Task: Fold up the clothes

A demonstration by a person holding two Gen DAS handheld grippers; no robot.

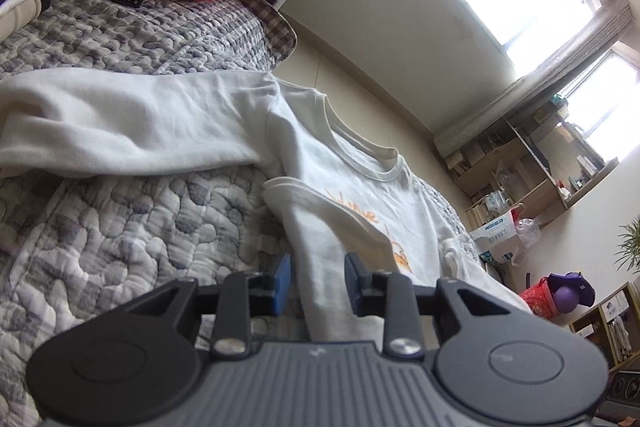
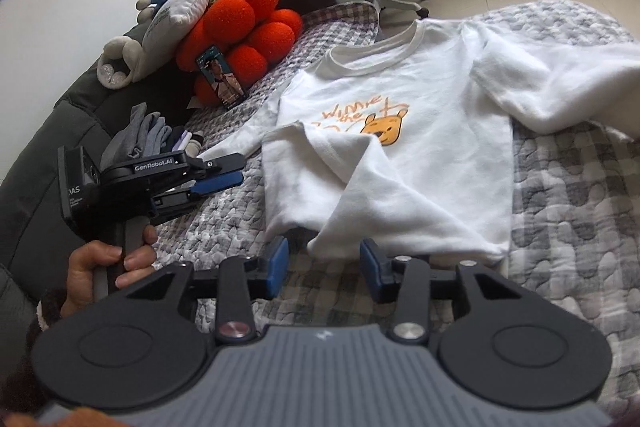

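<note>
Grippers poised at a half-folded sweatshirt

Left gripper (image 1: 318, 281) stands with jaws apart at the white sweatshirt (image 2: 420, 131), fabric between them but not pinched; right gripper (image 2: 324, 265) likewise gapes just short of the hem. One sleeve (image 2: 360, 155) already lies across the chest, the other sleeve (image 2: 560, 87) trails out over the bed quilt (image 2: 580, 195), probably next.

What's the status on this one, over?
Left gripper and right gripper open, holding nothing. White sweatshirt flat on quilt, one sleeve folded in. Nothing in the way.
</note>
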